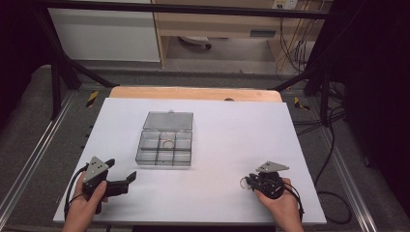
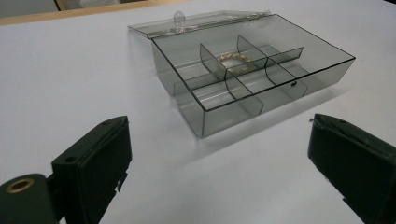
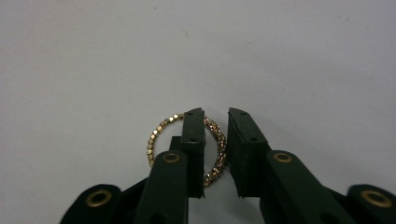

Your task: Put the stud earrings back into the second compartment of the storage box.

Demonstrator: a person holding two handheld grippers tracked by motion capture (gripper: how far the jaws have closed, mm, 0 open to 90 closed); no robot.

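A gold beaded ring (image 3: 159, 130) lies flat on the white table sheet (image 1: 217, 130) near its front right, small in the high view (image 1: 244, 182). My right gripper (image 3: 215, 114) points down over it, one jaw inside the ring and one outside. The ring's near arc runs through the narrow gap between the pads, and a sliver of sheet shows beside it. A clear plastic compartment box (image 1: 164, 145) stands mid-table with its lid (image 1: 168, 121) folded back. A second gold ring (image 2: 236, 60) rests in its middle rear compartment. My left gripper (image 1: 122, 169) rests at the front left, open wide with nothing between its jaws.
A bare wooden strip (image 1: 193, 93) runs along the table's far edge. Black frame legs (image 1: 58, 72) stand at the back corners, and cables (image 1: 333, 193) hang off the right side. The compartment box (image 2: 252, 79) lies a short way ahead of my left jaws.
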